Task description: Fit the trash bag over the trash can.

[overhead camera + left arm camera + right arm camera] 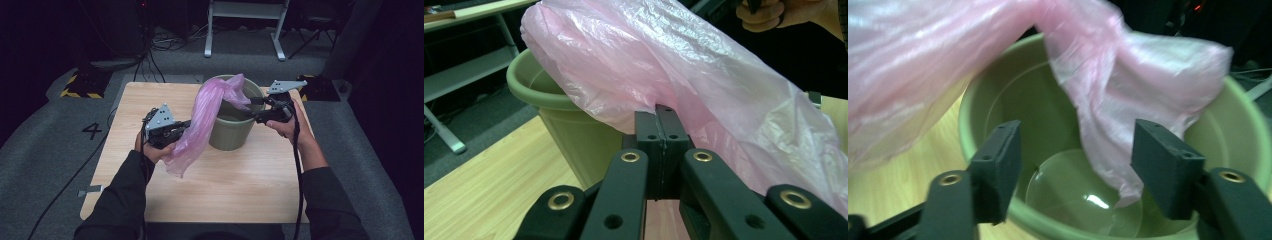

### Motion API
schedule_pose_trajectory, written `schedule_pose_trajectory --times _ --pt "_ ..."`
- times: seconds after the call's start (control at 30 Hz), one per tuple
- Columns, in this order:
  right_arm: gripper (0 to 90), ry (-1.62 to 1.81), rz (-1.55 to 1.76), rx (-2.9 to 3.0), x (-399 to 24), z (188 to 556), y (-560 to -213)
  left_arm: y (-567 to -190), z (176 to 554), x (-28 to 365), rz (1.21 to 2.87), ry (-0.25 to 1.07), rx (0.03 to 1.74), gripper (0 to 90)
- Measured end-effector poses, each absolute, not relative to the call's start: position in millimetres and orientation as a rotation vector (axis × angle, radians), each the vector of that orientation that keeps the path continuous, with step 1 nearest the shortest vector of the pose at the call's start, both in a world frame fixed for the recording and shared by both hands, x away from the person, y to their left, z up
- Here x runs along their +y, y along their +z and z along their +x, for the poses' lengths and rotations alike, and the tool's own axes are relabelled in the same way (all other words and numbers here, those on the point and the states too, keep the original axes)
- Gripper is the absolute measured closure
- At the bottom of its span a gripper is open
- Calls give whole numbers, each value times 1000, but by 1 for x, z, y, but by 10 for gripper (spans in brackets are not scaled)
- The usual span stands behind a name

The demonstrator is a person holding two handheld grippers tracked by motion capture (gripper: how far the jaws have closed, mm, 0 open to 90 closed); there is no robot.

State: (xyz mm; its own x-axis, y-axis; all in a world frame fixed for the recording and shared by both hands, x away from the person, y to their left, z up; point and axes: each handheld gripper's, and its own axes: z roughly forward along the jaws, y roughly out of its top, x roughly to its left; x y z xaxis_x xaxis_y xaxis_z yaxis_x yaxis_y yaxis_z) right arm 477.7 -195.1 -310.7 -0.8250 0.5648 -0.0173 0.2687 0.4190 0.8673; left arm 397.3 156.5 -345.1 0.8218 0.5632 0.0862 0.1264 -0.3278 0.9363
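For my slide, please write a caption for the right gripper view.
Open right gripper poised over the green bucket, a pink plastic bag hanging between its jaws.

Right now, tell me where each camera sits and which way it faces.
High view: above the person's side, facing forward and down on table; forearms, both grippers.
Left gripper view: on left gripper, shut on pink bag, facing green bucket.
Right gripper view: on right gripper, open, facing into the bucket.
All share bag and bucket.
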Motion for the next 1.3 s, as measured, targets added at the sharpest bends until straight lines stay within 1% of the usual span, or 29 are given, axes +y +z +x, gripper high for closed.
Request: schedule_pose_trajectory --times 0.1,0.17,0.27,0.33,0.4,0.53,0.6,0.67,0.7,0.73,0.8,0.87,0.93,0.97,1.03,1.1,1.13,1.17,1.2,1.27,1.3 --pt "279 1428 709 2312 -193 473 -303 -345 399 153 1892 476 515 900" --pt "261 1464 673 2287 -186 467 -296 -344 399 149 1902 477 507 900" --pt "264 1545 626 2251 -173 458 -288 -344 401 142 1915 478 500 900" --pt "282 1590 609 2233 -165 453 -284 -345 402 138 1923 474 497 900" --pt "287 1573 602 2233 -156 451 -283 -345 403 136 1931 471 493 900" --pt "395 1440 650 2284 -139 457 -289 -345 405 132 1935 469 492 900" --pt "513 1378 661 2313 -132 460 -294 -345 405 131 1937 473 487 900" --pt "582 1336 673 2334 -128 463 -298 -344 405 129 1937 469 482 900" --pt "651 1325 684 2339 -126 465 -299 -344 405 128 1937 475 482 900" --pt "685 1311 688 2340 -125 466 -300 -344 406 128 1936 474 482 900" --pt "702 1308 696 2346 -123 468 -302 -342 406 126 1939 481 477 900" --pt "740 1303 692 2348 -123 469 -302 -342 406 126 1937 479 477 900" --pt "809 1327 698 2339 -126 470 -302 -340 407 126 1940 486 474 900" --pt "824 1335 697 2340 -127 470 -302 -339 408 126 1935 485 476 900" --pt "816 1336 709 2347 -129 472 -304 -338 409 127 1924 490 482 900" --pt "773 1306 740 2344 -131 477 -308 -336 410 127 1917 500 487 900" --pt "727 1310 753 2344 -133 478 -310 -335 411 128 1915 499 490 900" --pt "644 1303 771 2341 -135 480 -311 -334 413 129 1916 505 495 900" --pt "595 1299 789 2327 -137 482 -312 -333 414 129 1913 510 502 900" --pt "532 1296 777 2331 -142 483 -312 -330 417 131 1909 509 510 900" --pt "477 1290 784 2319 -145 483 -312 -329 418 132 1908 506 513 900"
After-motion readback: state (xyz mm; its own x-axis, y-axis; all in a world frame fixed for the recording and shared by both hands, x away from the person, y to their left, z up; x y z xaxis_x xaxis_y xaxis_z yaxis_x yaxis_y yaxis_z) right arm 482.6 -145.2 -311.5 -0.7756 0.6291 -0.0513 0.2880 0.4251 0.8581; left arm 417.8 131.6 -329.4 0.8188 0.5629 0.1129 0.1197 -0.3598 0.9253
